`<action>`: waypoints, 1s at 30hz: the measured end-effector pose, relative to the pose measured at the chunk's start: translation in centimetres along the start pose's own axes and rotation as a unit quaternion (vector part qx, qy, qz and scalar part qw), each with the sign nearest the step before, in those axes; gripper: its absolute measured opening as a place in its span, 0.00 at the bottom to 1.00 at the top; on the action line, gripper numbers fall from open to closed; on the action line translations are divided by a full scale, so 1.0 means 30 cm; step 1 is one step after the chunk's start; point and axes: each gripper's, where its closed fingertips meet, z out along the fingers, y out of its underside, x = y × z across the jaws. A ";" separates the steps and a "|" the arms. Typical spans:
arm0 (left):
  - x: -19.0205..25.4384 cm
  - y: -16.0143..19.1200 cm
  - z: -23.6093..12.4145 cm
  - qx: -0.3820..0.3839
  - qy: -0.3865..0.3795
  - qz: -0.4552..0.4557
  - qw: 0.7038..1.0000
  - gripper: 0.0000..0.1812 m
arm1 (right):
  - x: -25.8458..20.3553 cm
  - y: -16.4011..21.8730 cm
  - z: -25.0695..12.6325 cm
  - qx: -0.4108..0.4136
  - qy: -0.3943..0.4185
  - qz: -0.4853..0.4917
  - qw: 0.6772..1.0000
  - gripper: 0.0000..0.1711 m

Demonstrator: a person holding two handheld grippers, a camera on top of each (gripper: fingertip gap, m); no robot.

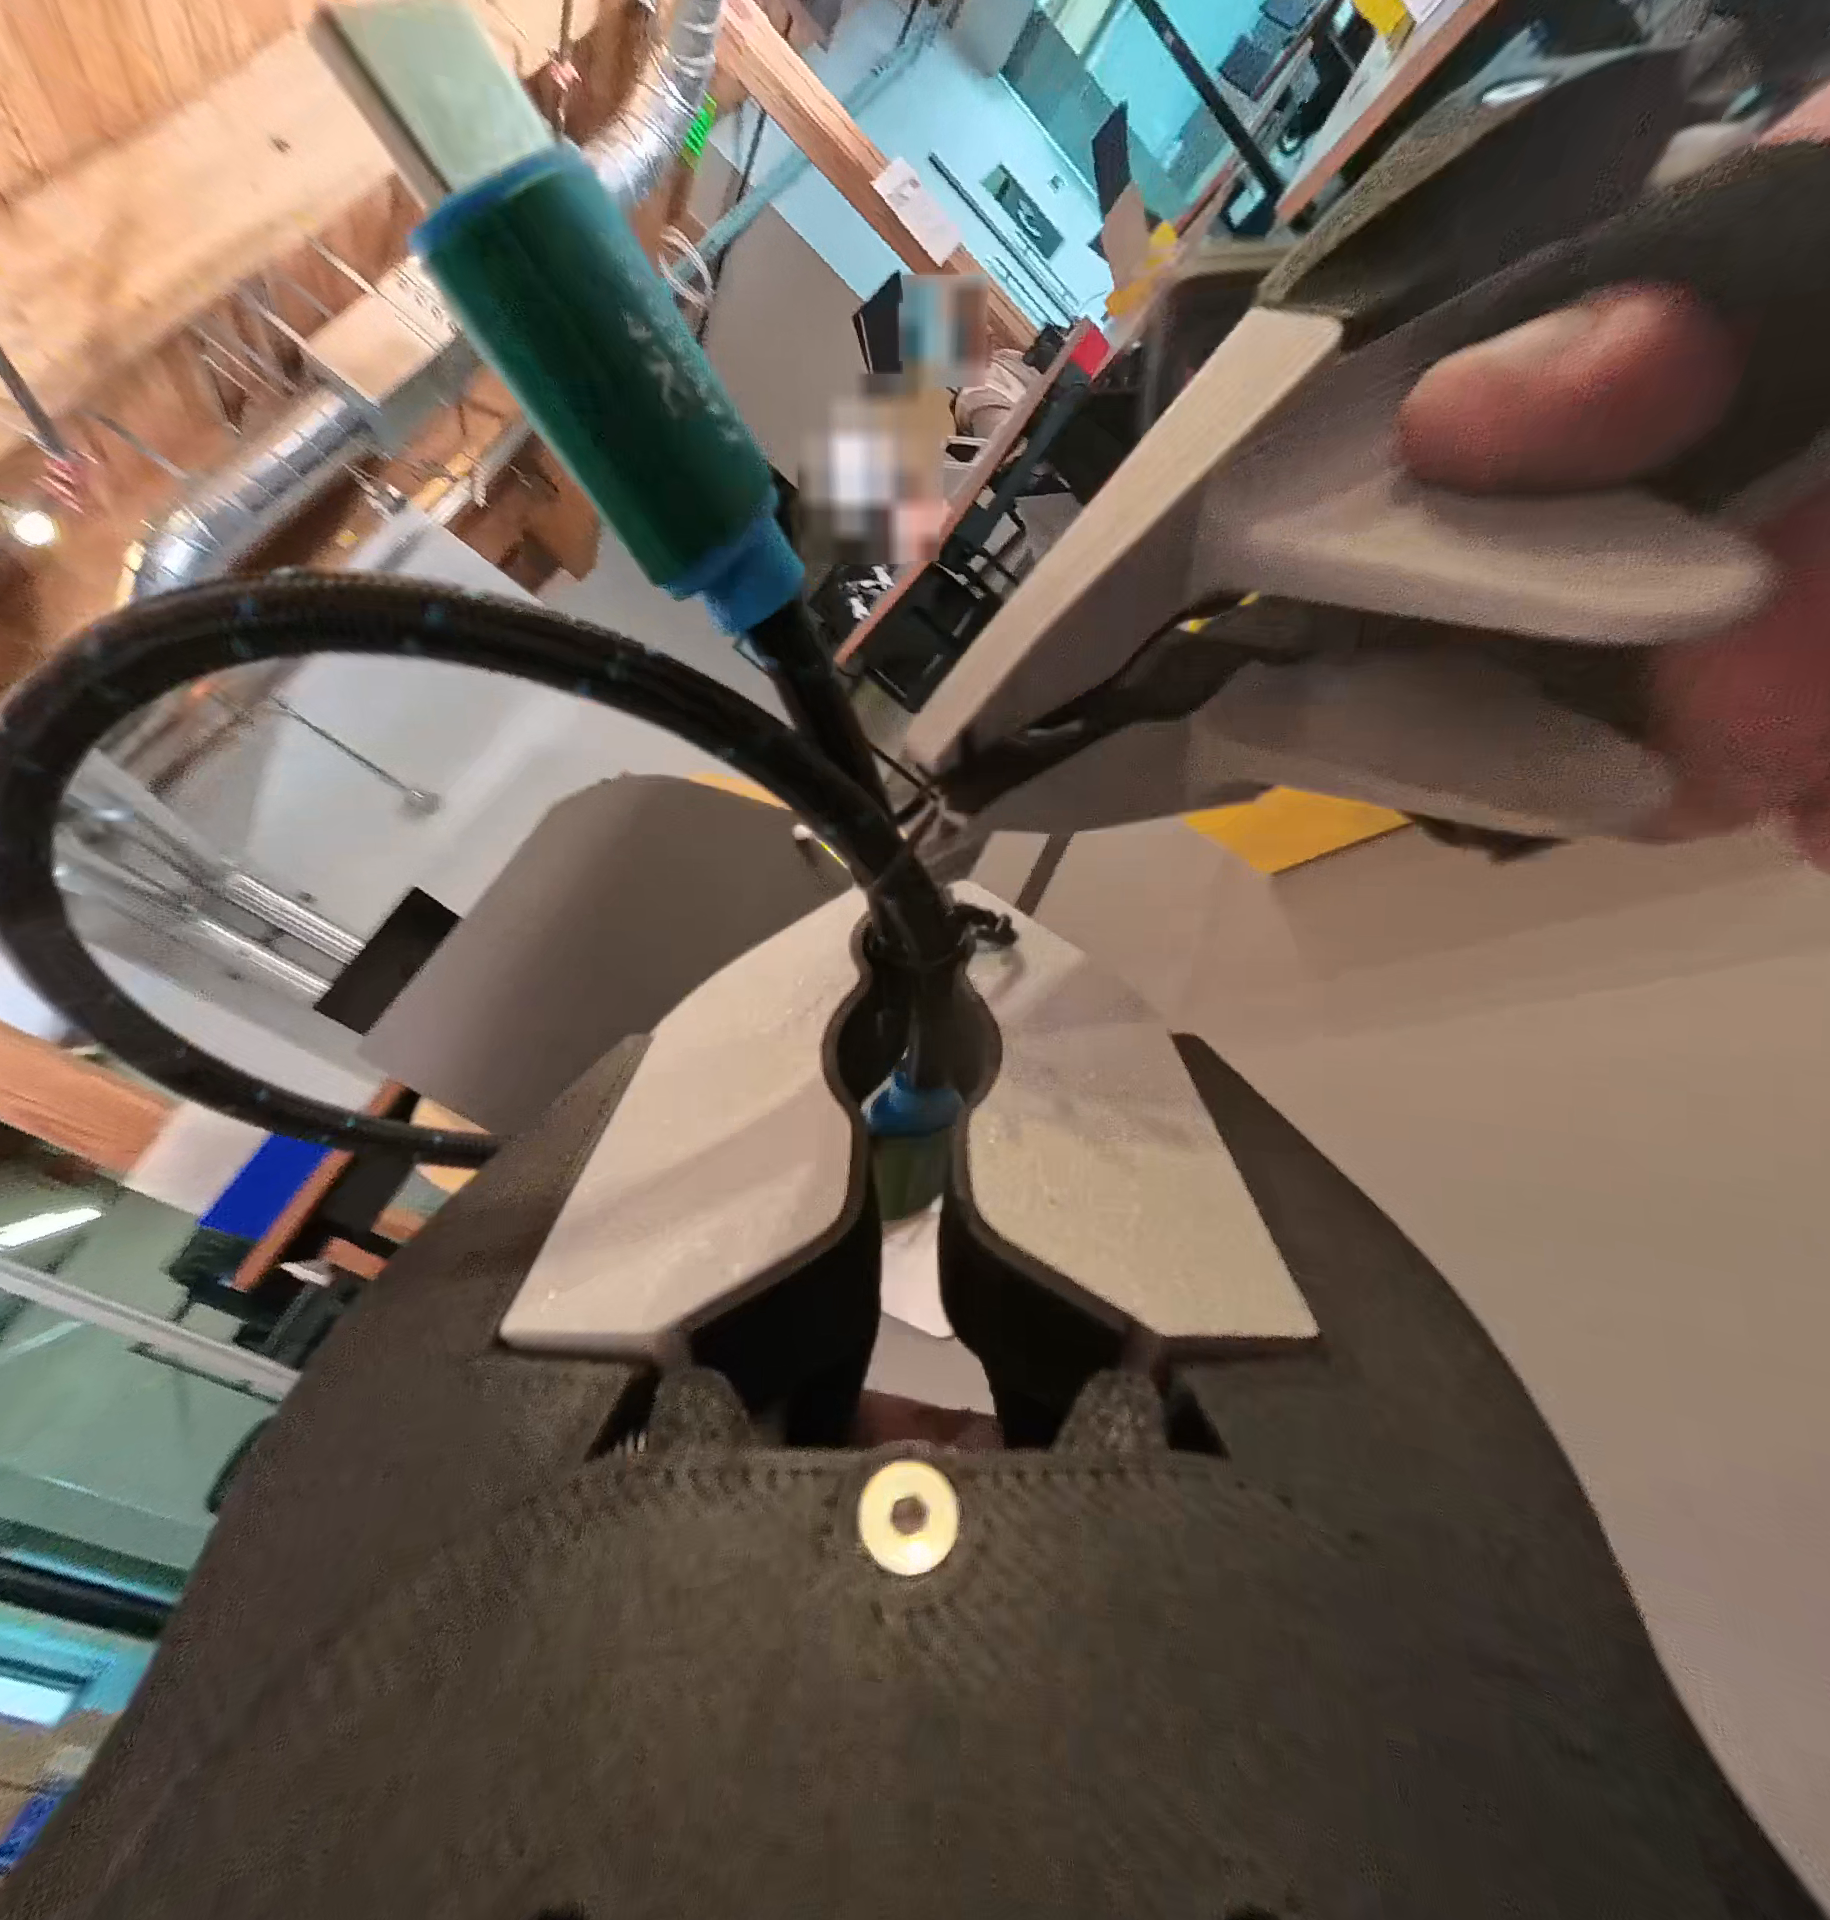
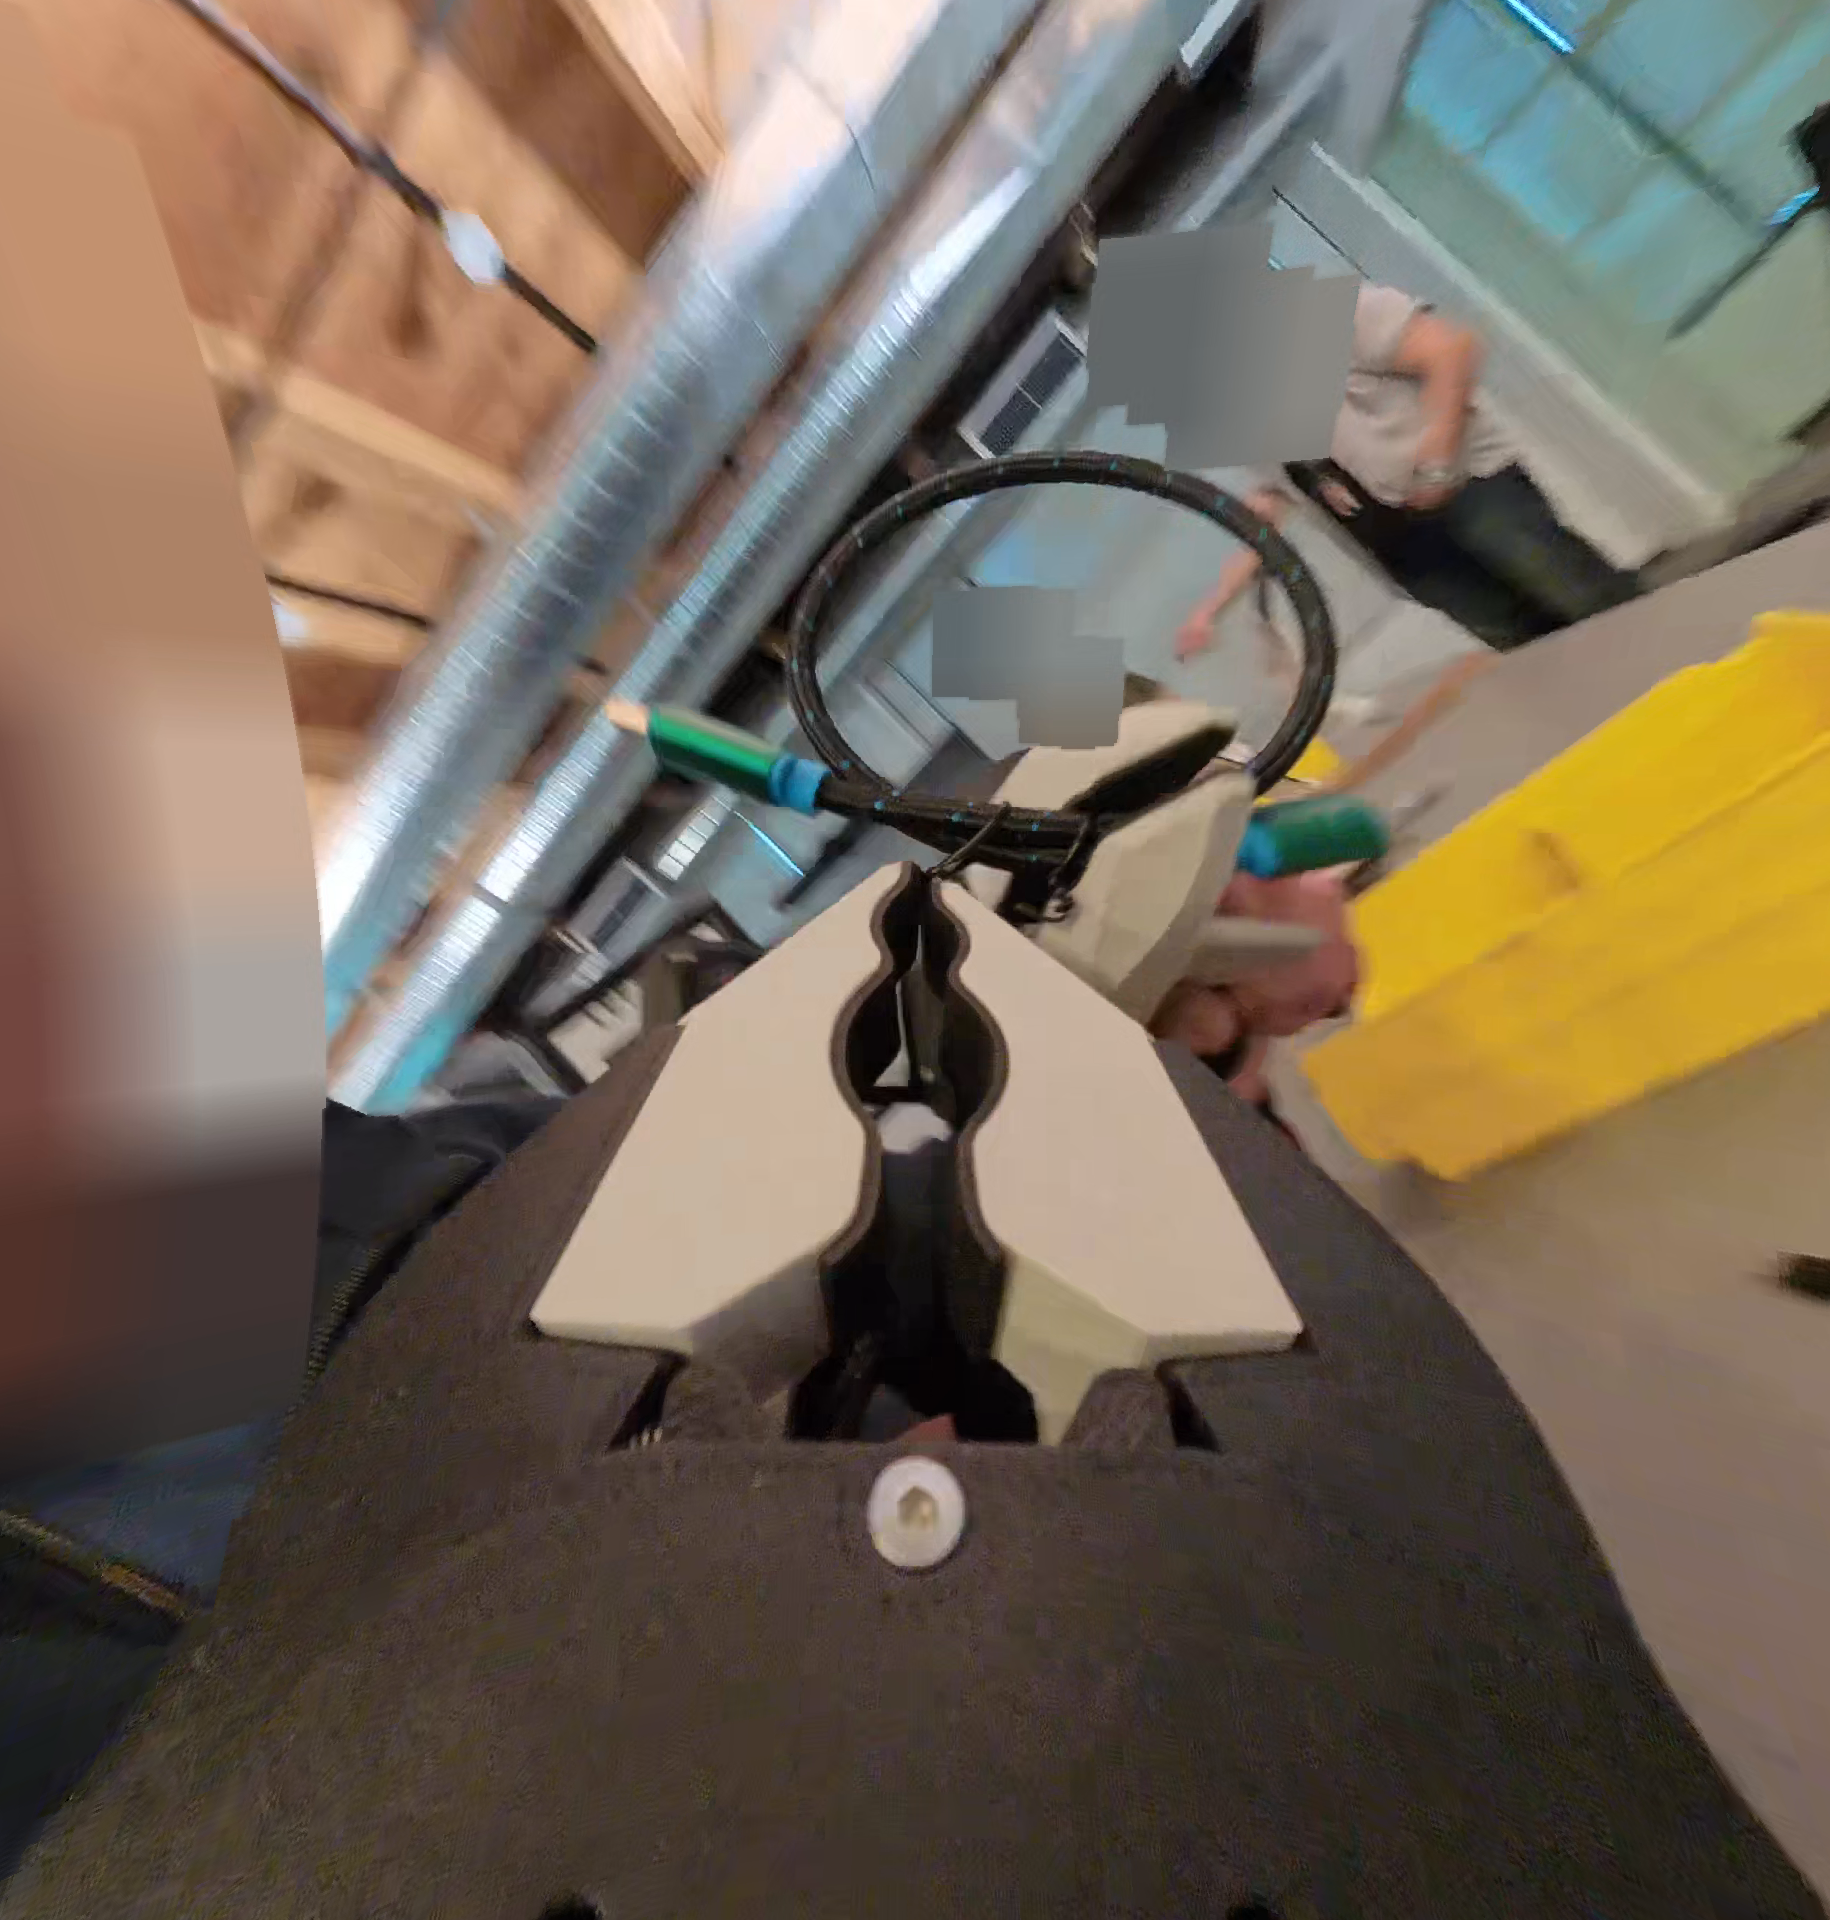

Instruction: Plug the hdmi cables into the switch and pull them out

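Observation:
A coiled black braided HDMI cable [image 1: 59, 727] has a green plug at each end. My left gripper [image 1: 916, 925] is shut on the bundled cable where its strands cross. One green plug [image 1: 610, 374] sticks up beyond the fingers, and the other plug [image 1: 906, 1164] sits between them. My right gripper [image 1: 937, 795] comes in from the right, shut on a thin black tie [image 1: 906, 784] wrapped around the bundle. In the right wrist view, my right gripper [image 2: 916, 883] pinches the tie [image 2: 978, 836] just below the cable [image 2: 1295, 582], which the left gripper [image 2: 1129, 821] holds up. No switch is in view.
A yellow bin [image 2: 1617, 883] stands on the grey table [image 2: 1617, 1403] at the right, with a small black object [image 2: 1825, 1278] near it. A hand [image 1: 1565, 405] grips the right gripper's handle. People stand farther back in the room.

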 end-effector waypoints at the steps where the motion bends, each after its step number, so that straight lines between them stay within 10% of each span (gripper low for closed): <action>1: 0.006 0.001 -0.002 0.006 -0.005 0.009 1.000 0.03 | 0.002 0.011 0.000 0.018 -0.007 0.011 1.000 0.00; 7: 0.039 0.026 0.010 -0.014 0.034 -0.038 0.999 0.03 | 0.033 -0.010 -0.027 -0.049 0.143 -0.286 0.946 0.05; 14: 0.041 0.038 0.020 -0.035 0.061 -0.093 0.993 0.03 | 0.072 -0.023 -0.049 -0.239 0.308 -0.679 0.622 0.11; 18: 0.050 0.040 0.020 -0.040 0.073 -0.100 0.992 0.03 | 0.077 -0.019 -0.043 -0.278 0.315 -0.752 0.508 0.07; 30: 0.058 0.059 0.022 -0.071 0.091 -0.095 0.989 0.03 | 0.106 0.012 -0.037 -0.351 0.284 -0.787 0.420 0.04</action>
